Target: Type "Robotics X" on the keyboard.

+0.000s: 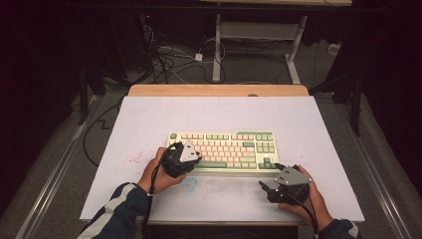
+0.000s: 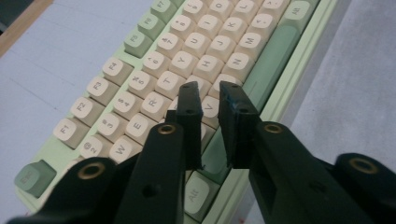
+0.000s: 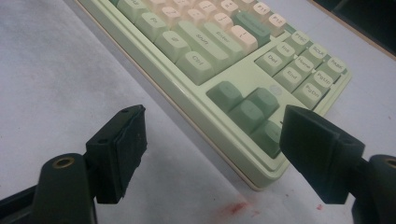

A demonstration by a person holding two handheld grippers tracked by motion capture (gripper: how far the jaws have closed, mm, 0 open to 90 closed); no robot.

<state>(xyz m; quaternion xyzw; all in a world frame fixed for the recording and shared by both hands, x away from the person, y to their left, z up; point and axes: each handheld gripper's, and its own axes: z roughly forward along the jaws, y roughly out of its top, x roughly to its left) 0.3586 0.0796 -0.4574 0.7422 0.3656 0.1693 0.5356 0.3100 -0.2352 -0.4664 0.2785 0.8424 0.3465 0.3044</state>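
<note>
Right now, in the high view, my left hand-held gripper point(image 1: 195, 158) sits at the lower left edge of the keyboard point(image 1: 224, 151), which lies flat across the middle of the white worktop point(image 1: 149, 124). My right hand-held gripper point(image 1: 265, 189) rests lower right of centre, just below the keyboard's right corner and apart from it, tips pointing toward the left of the frame.

Next, in the left gripper view, my left hand-held gripper point(image 2: 209, 95) hangs over the cream letter keys with the jaws narrow, a slim gap between them and nothing in it; the tips hover around the V key point(image 2: 209, 108), and I cannot tell whether they touch. The green space bar point(image 2: 271, 58) runs toward the upper right.

Lastly, in the right gripper view, my right hand-held gripper point(image 3: 215, 122) stands wide and holds nothing. The keyboard's corner with the green arrow keys point(image 3: 247, 109) lies between and beyond the jaws, and a red smudge point(image 3: 238, 207) marks the worktop at lower centre.
</note>
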